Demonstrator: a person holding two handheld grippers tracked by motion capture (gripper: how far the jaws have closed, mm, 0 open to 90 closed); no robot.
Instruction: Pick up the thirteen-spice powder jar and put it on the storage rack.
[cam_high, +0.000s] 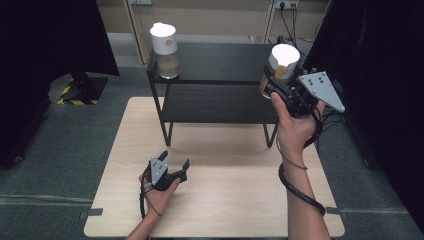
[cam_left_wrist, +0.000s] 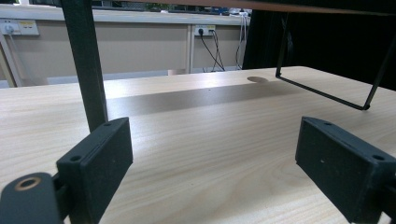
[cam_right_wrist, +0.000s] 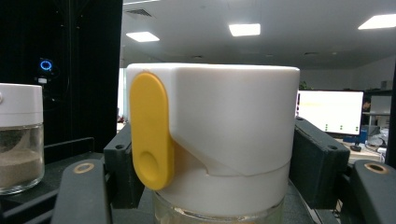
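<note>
We are gripping the jar (cam_high: 281, 67) with our right gripper (cam_high: 280, 86), holding it at the right end of the black shelf (cam_high: 220, 62), up around the top board. In the right gripper view its matte black jaws are pressing both sides of the jar's (cam_right_wrist: 219, 140) smooth white cap, which is rounded with one squared corner carrying a long yellow oval tab (cam_right_wrist: 148, 136); clear glass is showing below the cap. A second jar (cam_high: 165, 45), glass-bodied with sandy powder inside and the same white cap, is standing on the shelf's left end. Our left gripper (cam_high: 175, 167) is resting low over the pale wood-grain table (cam_high: 225, 200), jaws spread wide with nothing between them.
</note>
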